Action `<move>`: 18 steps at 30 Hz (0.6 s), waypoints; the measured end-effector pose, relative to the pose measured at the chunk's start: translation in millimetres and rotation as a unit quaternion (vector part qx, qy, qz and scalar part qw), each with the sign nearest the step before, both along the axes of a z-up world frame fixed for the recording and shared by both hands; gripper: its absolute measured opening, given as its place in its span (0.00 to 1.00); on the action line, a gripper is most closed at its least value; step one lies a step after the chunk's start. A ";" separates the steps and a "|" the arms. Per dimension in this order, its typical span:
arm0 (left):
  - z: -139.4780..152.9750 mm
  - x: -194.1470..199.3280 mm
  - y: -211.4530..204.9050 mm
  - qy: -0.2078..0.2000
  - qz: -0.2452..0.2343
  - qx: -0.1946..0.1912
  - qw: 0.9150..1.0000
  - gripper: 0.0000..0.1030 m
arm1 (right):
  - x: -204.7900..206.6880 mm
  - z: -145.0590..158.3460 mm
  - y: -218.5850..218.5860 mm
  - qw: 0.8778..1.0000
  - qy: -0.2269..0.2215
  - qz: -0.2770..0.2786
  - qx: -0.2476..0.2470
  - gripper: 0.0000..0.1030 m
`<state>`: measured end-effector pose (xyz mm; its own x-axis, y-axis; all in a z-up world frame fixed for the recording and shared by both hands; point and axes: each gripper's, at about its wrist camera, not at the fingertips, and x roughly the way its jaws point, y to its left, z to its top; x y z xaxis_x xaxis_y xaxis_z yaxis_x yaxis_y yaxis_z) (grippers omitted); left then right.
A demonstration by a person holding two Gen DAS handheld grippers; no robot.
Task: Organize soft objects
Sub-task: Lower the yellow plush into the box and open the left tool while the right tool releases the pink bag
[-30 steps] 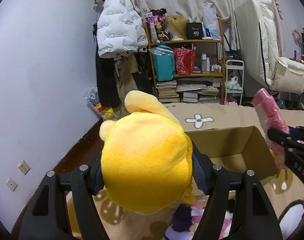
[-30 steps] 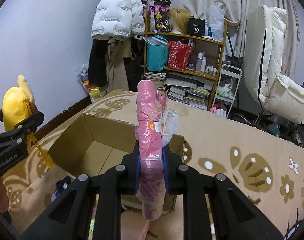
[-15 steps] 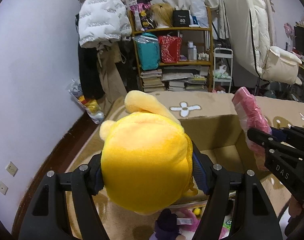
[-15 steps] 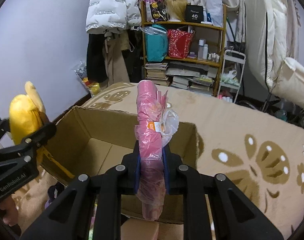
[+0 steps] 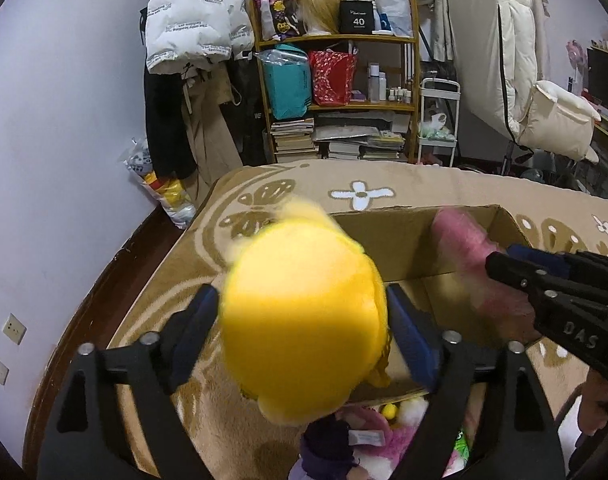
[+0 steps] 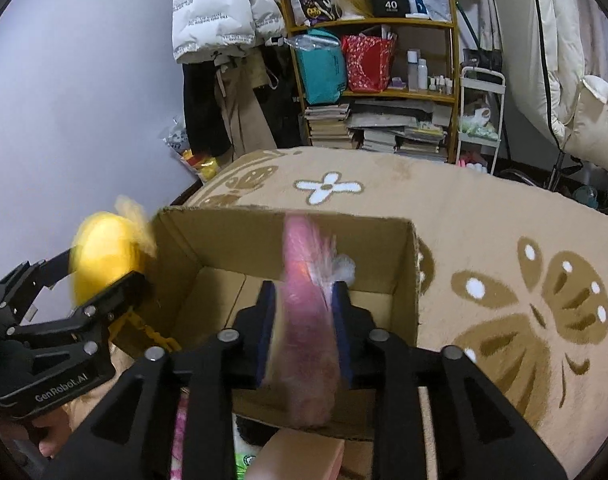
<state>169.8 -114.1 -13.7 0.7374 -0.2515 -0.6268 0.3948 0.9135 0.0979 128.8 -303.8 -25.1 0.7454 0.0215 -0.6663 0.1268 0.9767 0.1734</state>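
My left gripper (image 5: 304,328) is around a round yellow plush toy (image 5: 304,320), which is blurred; its blue pads stand slightly apart from the toy's sides. It hangs over the near left edge of an open cardboard box (image 5: 392,240). My right gripper (image 6: 304,312) is around a pink bagged soft roll (image 6: 308,320), blurred, over the box (image 6: 264,236). The yellow toy (image 6: 104,256) and left gripper (image 6: 64,320) show at left in the right wrist view. The pink roll (image 5: 468,256) shows at right in the left wrist view.
The box sits on a tan carpet (image 6: 504,240) with flower patterns. More plush toys, purple and pink (image 5: 344,440), lie just below the box. A cluttered shelf (image 5: 344,80), hanging coats (image 5: 196,40) and a white padded chair (image 5: 544,100) stand behind.
Both grippers have dropped toward the box and tilted downward. The yellow toy and the pink roll are now blurred and the pads look wider apart than before.
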 end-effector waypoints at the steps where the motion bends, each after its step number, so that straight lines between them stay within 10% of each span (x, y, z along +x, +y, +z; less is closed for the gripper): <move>1: -0.1 -0.2 0.4 0.001 0.002 0.000 1.000 0.86 | -1.3 2.0 -0.4 1.000 -0.003 -0.002 -0.002 0.43; 10: 11.8 -11.0 12.2 -0.008 0.022 -0.002 1.000 0.97 | -20.0 19.6 -0.4 1.000 -0.004 -0.023 -0.011 0.88; 18: 31.5 -34.7 30.1 -0.015 0.026 0.006 1.000 0.97 | -44.7 41.4 14.0 0.998 -0.006 -0.036 -0.046 1.00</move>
<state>135.1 -83.9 17.8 0.7678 -0.2044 -0.6072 0.3435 0.9313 0.1208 84.1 -289.7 16.3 0.7513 -0.0926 -0.6534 0.1951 0.9770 0.0858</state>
